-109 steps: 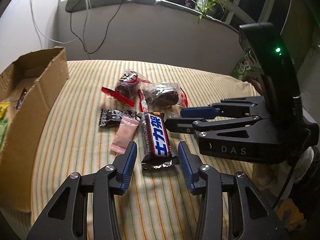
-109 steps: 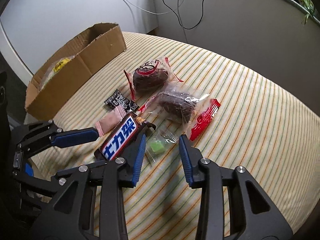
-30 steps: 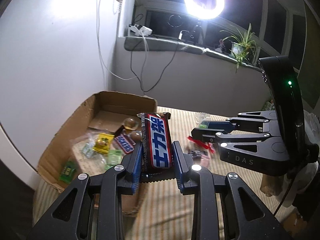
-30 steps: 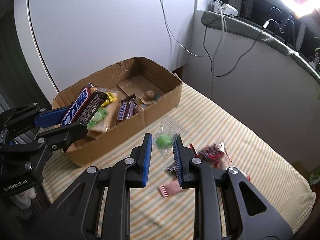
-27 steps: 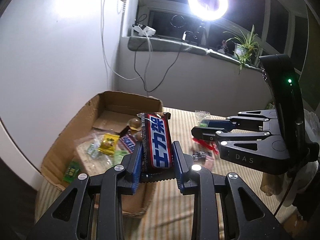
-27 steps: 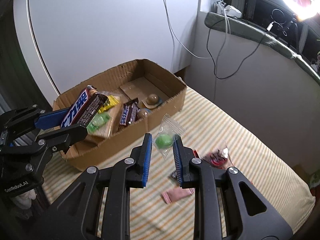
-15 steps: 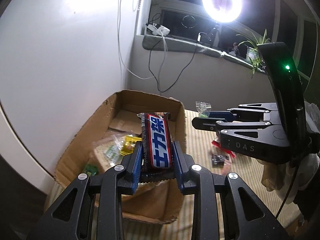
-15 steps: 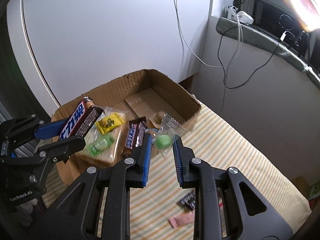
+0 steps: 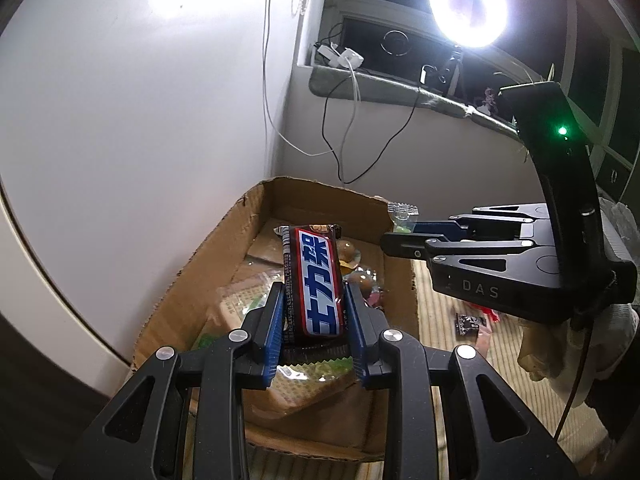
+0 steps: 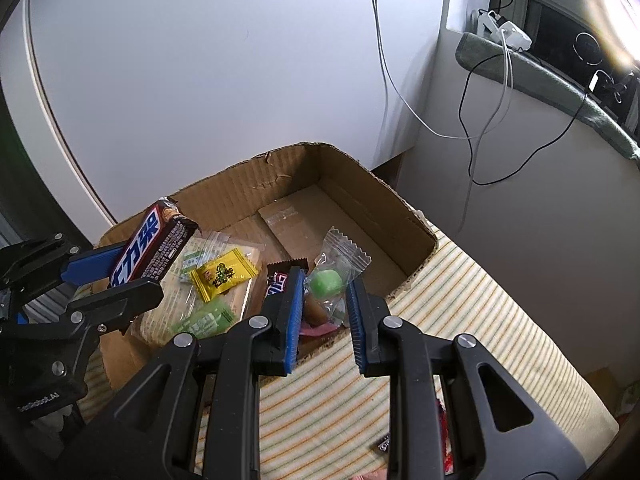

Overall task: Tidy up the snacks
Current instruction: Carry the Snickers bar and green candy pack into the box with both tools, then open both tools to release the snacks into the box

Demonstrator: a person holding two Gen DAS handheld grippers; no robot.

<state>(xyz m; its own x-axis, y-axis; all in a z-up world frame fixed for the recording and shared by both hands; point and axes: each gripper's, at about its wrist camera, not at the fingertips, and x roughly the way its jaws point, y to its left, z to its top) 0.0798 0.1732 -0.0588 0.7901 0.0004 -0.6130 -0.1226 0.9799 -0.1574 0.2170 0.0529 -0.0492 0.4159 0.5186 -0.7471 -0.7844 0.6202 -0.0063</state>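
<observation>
My left gripper is shut on a Snickers bar and holds it above the near end of the open cardboard box. The bar also shows in the right wrist view. My right gripper is shut on a clear packet with a green candy, held over the box's right wall. The packet shows in the left wrist view too. Several wrapped snacks lie in the box, among them a yellow packet.
The box stands at the left end of a striped tablecloth. A few loose snacks lie on the cloth. A white wall is behind the box. Cables hang from a sill with a bright ring light.
Both grippers have lifted their snacks off the cloth and carried them left. They now hang over the box, closer to it than half a second ago.
</observation>
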